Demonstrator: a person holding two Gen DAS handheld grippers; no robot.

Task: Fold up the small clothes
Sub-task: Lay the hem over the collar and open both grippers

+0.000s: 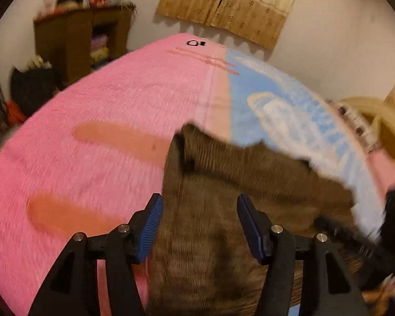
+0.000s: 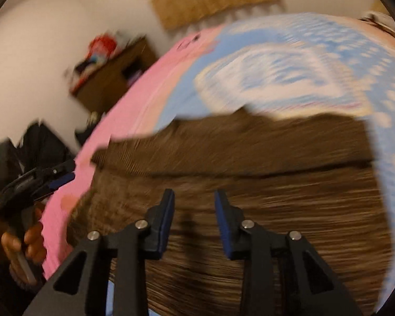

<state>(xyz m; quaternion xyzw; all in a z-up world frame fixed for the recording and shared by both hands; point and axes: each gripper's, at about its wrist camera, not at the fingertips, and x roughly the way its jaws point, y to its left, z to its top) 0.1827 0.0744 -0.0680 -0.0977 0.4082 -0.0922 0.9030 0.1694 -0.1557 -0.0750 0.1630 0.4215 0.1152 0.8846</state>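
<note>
From my left gripper [image 1: 198, 223] I see the jaws standing apart with nothing pinched; the brown knit garment [image 1: 223, 210] passes beneath and between the blue pads [image 1: 151, 226] without being pressed. My right gripper [image 2: 194, 220] is also parted, its gap narrower, empty, hovering over the same garment [image 2: 250, 197]. Both views are motion-blurred, so fine detail is uncertain.

The garment lies on the bed cover [image 1: 92, 131], near its front edge, straddling the seam where the pink half meets the blue-and-white half [image 2: 289, 73]. A folded band runs across its far side; one corner stands up at the pink side.

Handling judgement: ribbed knit, soft, light, limp, with some stretch; it will sag and drag rather than hold shape. Grip is unlikely to slip on the ribbing. I would take hold at two edge corners, one per gripper, pinching a single layer.

Beyond the far edge: a wooden shelf unit [image 1: 81, 39] and a wall hanging [image 1: 229, 5].
</note>
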